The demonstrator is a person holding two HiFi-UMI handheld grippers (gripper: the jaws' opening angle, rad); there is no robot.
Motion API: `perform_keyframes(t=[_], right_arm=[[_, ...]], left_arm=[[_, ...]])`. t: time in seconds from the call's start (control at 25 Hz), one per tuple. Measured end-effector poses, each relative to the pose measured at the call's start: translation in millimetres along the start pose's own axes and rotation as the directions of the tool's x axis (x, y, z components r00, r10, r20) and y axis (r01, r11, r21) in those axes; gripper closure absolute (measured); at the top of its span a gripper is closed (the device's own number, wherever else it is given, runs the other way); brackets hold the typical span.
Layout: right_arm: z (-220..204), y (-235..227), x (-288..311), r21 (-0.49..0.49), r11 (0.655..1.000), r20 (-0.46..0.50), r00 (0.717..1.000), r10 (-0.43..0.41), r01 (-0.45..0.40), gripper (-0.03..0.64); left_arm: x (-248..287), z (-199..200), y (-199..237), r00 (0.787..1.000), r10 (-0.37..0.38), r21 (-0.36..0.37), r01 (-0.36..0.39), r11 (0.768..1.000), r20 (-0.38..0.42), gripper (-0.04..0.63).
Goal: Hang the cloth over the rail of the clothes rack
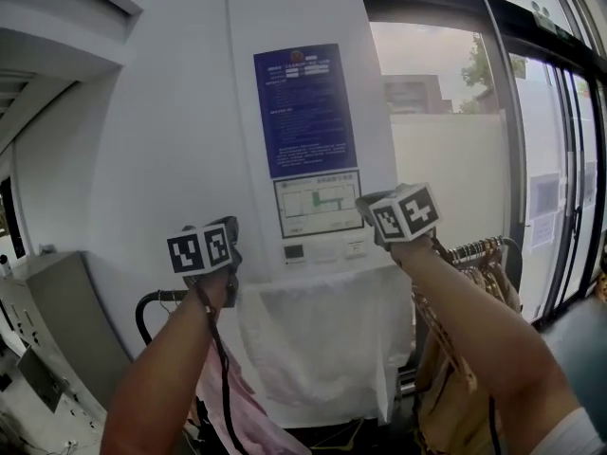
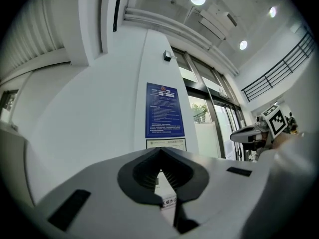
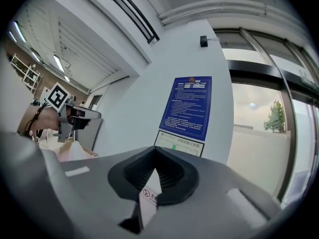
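The white cloth [image 1: 322, 344] hangs draped over the rack's rail, spread flat in front of a white pillar. The black rail [image 1: 144, 313] shows at its curved left end; the cloth hides its middle. Both grippers are raised above the cloth, pointing at the pillar. My left gripper [image 1: 228, 233] is above the cloth's left top corner, shut and empty [image 2: 160, 156]. My right gripper [image 1: 372, 209] is above the right top corner, also shut with nothing in it [image 3: 155, 154]. Each gripper view shows only wall and signs past the closed jaws, not the cloth.
A blue notice board [image 1: 305, 110] and a floor plan [image 1: 319, 203] hang on the pillar. A pink garment [image 1: 235, 401] hangs left of the cloth; patterned clothes on hangers [image 1: 472, 259] crowd the right. Glass doors [image 1: 560, 169] stand at right, a grey cabinet [image 1: 57, 316] at left.
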State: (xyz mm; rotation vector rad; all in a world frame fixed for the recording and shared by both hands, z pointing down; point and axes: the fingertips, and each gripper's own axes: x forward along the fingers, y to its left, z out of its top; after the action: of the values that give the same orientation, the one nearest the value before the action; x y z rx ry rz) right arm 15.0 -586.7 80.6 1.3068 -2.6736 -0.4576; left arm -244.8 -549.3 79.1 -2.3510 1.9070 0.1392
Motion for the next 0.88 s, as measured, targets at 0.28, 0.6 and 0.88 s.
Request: perform_keyframes(t=[0.28, 0.6, 0.88], right_arm=[[-50, 56, -63, 0.072, 0.995, 0.003, 0.998, -0.07, 0.07, 0.615], [-116, 73, -93, 0.139, 0.982, -0.053, 0.991, -0.119, 0.125, 0.576], [-137, 80, -81, 0.149, 0.982, -0.094, 0.99, -0.101, 0.115, 0.545]], left_arm=[[-70, -42, -37, 0.997, -0.08, 0.058, 0.081, 0.995, -0.003, 0.591], [-109, -114, -35, 0.998, -0.022, 0.037, 0.024, 0.999, -0.066, 0.588], [-103, -150, -29, 0.994, -0.002, 0.013, 0.004, 1.0, -0.111, 0.557]])
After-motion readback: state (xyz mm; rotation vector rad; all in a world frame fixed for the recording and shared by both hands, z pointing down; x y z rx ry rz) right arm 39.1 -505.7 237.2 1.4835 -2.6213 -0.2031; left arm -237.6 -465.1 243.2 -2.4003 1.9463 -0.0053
